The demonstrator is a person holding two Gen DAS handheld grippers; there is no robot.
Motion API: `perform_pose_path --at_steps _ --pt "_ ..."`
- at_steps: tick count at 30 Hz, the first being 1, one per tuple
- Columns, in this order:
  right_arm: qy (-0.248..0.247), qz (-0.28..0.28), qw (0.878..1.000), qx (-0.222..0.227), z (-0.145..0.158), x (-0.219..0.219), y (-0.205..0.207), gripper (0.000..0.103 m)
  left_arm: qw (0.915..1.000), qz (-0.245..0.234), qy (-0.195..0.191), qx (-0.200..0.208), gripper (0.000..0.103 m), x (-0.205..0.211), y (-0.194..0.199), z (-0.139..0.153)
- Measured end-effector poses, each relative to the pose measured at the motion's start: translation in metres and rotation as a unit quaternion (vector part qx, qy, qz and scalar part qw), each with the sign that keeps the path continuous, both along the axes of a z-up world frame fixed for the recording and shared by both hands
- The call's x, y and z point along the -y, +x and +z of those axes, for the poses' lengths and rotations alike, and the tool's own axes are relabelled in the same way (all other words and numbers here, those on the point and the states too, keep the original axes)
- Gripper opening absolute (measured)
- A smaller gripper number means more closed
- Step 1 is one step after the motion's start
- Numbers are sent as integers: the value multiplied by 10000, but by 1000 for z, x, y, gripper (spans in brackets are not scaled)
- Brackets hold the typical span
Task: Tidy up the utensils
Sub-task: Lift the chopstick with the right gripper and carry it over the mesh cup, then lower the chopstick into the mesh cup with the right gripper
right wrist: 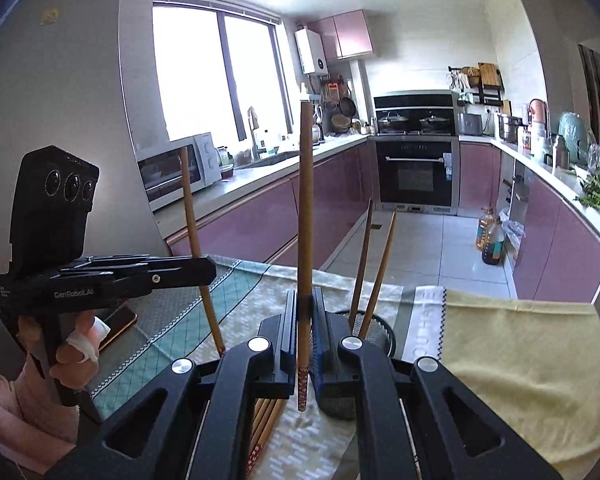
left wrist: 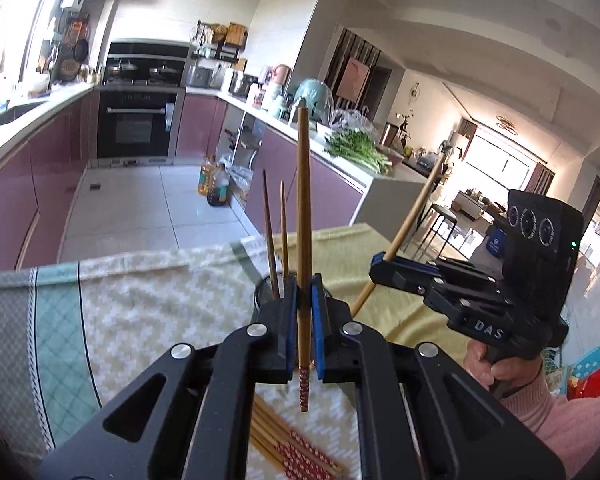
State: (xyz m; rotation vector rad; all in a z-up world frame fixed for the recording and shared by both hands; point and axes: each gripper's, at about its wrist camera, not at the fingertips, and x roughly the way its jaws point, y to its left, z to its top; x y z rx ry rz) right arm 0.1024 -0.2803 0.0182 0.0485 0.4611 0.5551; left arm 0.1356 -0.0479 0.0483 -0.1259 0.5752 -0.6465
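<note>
Table under patterned cloth (left wrist: 148, 320), loose chopsticks (left wrist: 288, 448), mesh holder (right wrist: 374, 334)

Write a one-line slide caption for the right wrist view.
Right claw grips one chopstick upright beside the mesh holder with two chopsticks; left claw holds another.

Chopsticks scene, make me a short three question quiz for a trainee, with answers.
1. True or false: each gripper is shut on one chopstick.
2. How many chopsticks stand in the mesh holder?
A. none B. two C. five
3. Fill in: the spare chopsticks lie on the ____.

Key:
1. True: the left gripper clamps the left chopstick, the right gripper the right chopstick.
2. B, the pair.
3. Cloth.
</note>
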Motion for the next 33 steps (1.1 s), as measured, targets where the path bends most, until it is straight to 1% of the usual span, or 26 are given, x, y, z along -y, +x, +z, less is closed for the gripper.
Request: perform_pose_path --at_steps 9,17,22,27,33 --pt "24 -98 9995 290 20 5 10 6 9993 69 -62 353 7 12 16 32" --pt "-13 -173 9992 360 21 5 26 6 9985 102 -89 524 7 24 27 46" --pt "-41 -237 9994 259 15 4 39 6 9980 222 62 583 7 34 34 43" --pt "-92 -335 9993 109 5 4 48 6 9987 168 252 415 7 47 41 31" --pt "-204 -400 9989 -153 -9 2 57 6 9983 48 560 159 7 57 49 7"
